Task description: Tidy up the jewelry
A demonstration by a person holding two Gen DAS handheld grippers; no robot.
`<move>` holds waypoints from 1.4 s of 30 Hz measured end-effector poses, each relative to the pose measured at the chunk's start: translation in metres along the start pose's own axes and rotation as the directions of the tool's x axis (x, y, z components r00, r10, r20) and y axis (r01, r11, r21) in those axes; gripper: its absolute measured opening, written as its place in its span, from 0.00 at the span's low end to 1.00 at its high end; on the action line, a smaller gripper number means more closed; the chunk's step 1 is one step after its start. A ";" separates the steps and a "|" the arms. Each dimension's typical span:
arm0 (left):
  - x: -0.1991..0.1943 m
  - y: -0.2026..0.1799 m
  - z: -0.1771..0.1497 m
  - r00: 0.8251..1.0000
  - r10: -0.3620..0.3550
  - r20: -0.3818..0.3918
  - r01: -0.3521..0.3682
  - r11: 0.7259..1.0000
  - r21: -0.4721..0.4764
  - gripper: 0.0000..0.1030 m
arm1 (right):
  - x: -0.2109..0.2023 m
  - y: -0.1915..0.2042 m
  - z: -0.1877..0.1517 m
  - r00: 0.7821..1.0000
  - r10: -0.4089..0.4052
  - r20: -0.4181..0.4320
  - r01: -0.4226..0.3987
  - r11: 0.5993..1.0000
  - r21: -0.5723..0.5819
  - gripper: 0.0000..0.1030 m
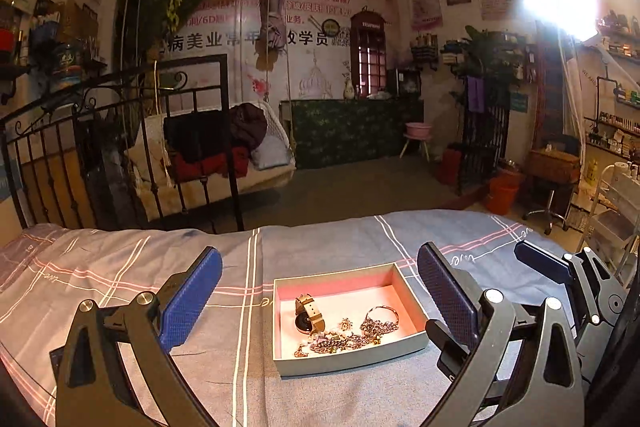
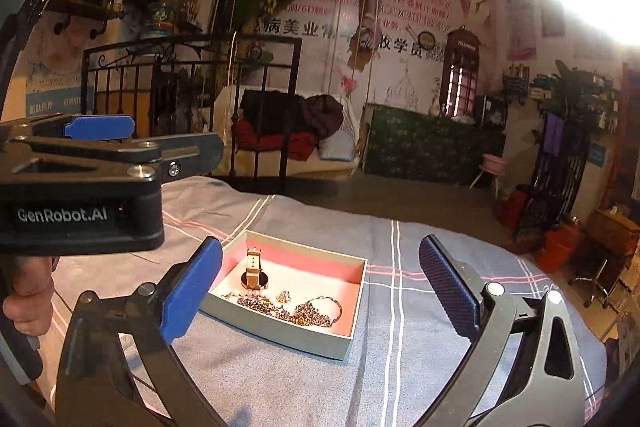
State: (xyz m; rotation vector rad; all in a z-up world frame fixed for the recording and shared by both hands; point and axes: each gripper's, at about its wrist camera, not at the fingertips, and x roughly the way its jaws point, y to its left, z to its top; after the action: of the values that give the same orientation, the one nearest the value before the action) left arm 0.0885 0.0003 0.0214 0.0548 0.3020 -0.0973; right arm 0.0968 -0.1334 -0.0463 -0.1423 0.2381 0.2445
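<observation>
A shallow grey box with a pink lining (image 1: 352,357) (image 2: 276,331) sits on the bed. Inside lie a watch with a tan strap (image 1: 307,313) (image 2: 253,269), a pearl string (image 1: 320,337) (image 2: 250,292), and tangled chains with a bangle (image 1: 378,323) (image 2: 316,311). My left gripper (image 1: 320,299) is open and empty, above the bed with the box between its fingers in view. My right gripper (image 2: 320,291) is open and empty, just right of the box. The right gripper's blue fingertip (image 1: 542,261) shows at the left view's right edge.
The bed has a grey plaid cover (image 1: 160,275) (image 2: 440,291). A black iron bed frame (image 1: 120,147) stands at the far left edge. Beyond are a swing seat with clothes (image 1: 224,147), a green cabinet (image 1: 352,131) and an orange bucket (image 1: 502,193).
</observation>
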 end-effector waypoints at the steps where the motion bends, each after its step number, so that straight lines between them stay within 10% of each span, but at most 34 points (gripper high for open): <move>1: -0.007 -0.001 0.000 1.000 0.012 0.013 -0.012 1.000 0.000 0.94 | -0.009 0.001 0.000 1.000 -0.013 0.020 0.013 1.000 -0.009 0.94; 42: -0.018 0.022 -0.017 0.998 0.047 -0.039 -0.049 0.998 -0.046 0.94 | -0.008 0.005 -0.002 0.999 -0.037 -0.025 0.037 0.999 -0.007 0.94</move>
State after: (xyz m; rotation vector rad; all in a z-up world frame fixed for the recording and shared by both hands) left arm 0.0682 0.0251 0.0113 0.0177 0.3405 -0.0414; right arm 0.0877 -0.1311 -0.0464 -0.1558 0.2599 0.2069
